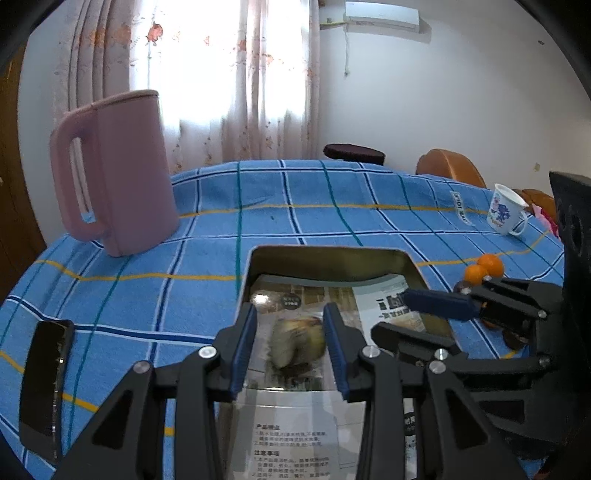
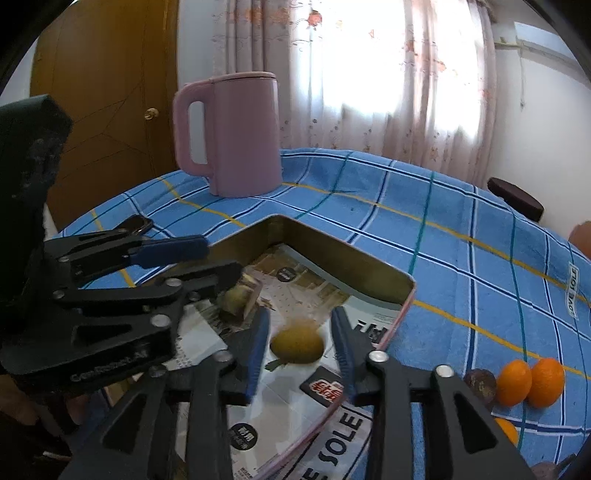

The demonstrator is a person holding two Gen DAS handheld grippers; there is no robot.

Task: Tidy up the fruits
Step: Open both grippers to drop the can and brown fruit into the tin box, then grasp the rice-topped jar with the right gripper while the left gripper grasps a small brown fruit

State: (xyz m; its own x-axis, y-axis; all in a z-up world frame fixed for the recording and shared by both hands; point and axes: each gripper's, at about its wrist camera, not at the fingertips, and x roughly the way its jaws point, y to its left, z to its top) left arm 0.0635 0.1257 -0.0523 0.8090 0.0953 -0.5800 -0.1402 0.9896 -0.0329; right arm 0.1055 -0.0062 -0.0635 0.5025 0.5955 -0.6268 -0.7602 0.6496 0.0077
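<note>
I see the tin tray point(image 1: 415, 271) on the table point(image 1: 295, 218) straight ahead, two fruits point(image 2: 297, 345) lying in it; the kettle point(image 1: 118, 173) stands behind-left; the oranges point(image 1: 484, 269) sit right of the tray; the cup point(image 1: 504, 210) farther right.

Behind your table: sheer floral-print curtains point(image 1: 229, 85) over a bright sunlit window; plain white wall point(image 1: 443, 110) with white air conditioner point(image 1: 382, 15); brown wooden door point(image 2: 107, 103); orange-brown chair point(image 1: 452, 166) at the table's far edge.

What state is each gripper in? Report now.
Left gripper: open, blurred yellowish fruit ungripped beneath it, in the tin tray.
Right gripper: open, holding nothing.
</note>
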